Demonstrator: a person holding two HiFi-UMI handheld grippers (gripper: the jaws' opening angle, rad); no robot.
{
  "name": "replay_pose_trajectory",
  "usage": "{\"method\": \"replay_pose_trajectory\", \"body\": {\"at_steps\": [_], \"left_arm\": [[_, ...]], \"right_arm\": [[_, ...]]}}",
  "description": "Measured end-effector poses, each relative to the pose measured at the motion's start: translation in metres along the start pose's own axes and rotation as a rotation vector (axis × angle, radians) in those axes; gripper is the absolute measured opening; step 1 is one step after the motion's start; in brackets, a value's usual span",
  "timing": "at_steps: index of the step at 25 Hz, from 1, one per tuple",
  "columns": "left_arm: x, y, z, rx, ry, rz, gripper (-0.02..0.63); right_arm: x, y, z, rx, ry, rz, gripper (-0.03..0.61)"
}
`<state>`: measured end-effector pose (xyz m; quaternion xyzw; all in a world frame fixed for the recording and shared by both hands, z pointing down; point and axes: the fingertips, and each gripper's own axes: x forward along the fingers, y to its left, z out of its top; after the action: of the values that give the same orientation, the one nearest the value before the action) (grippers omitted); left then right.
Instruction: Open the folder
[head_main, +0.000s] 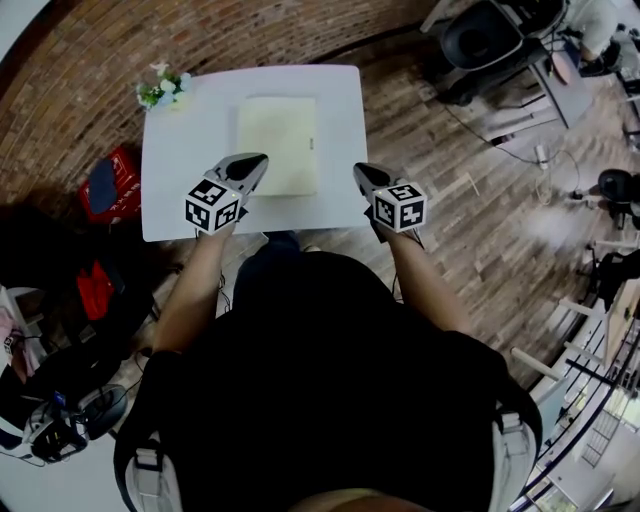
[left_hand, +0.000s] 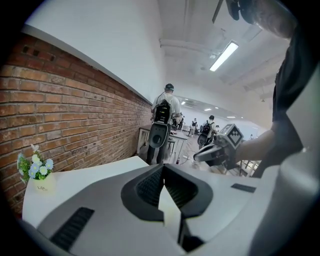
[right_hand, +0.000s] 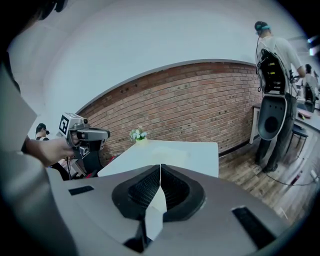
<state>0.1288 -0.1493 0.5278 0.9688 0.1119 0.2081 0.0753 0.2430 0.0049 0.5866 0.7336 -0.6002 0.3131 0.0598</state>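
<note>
- The folder (head_main: 279, 143) lies shut and flat near the middle of the white table (head_main: 180, 200). It is pale yellow, and its long sides run away from the person.
- The left gripper (head_main: 258, 161) hangs over the folder's near left corner. Its jaws are pressed together with nothing between them.
- The right gripper (head_main: 362, 173) sits off the table's near right corner, apart from the folder. Its jaws are likewise closed tight and empty.
- Risk: closed jaws cannot pinch a cover, so both need to part before they come down, or they will only shove the folder.
- Risk: the table looks smooth, so lifting one edge without the other gripper pinning the folder could slide it or pick it up whole.
- Risk: a deep pinch could catch both covers at once. I cannot tell which side is the spine, so a pull on the wrong edge would do nothing.
- Containers: the folder's contents are hidden. A small pot of flowers (head_main: 164, 88) stands at the far left corner, where a pushed folder could tip it. A red bag (head_main: 110, 182) lies on the floor to the left, contents unseen.
</note>
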Motion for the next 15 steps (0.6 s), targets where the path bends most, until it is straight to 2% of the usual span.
{"method": "replay_pose_trajectory", "body": {"at_steps": [7, 15], "left_arm": [[0.019, -0.006, -0.019, -0.014, 0.033, -0.030, 0.012], [0.043, -0.013, -0.042, 0.025, 0.096, -0.038, 0.012]], "right_arm": [[0.004, 0.005, -0.023, 0.013, 0.044, 0.010, 0.025], [0.004, 0.007, -0.055, 0.050, 0.092, 0.023, 0.025]]}}
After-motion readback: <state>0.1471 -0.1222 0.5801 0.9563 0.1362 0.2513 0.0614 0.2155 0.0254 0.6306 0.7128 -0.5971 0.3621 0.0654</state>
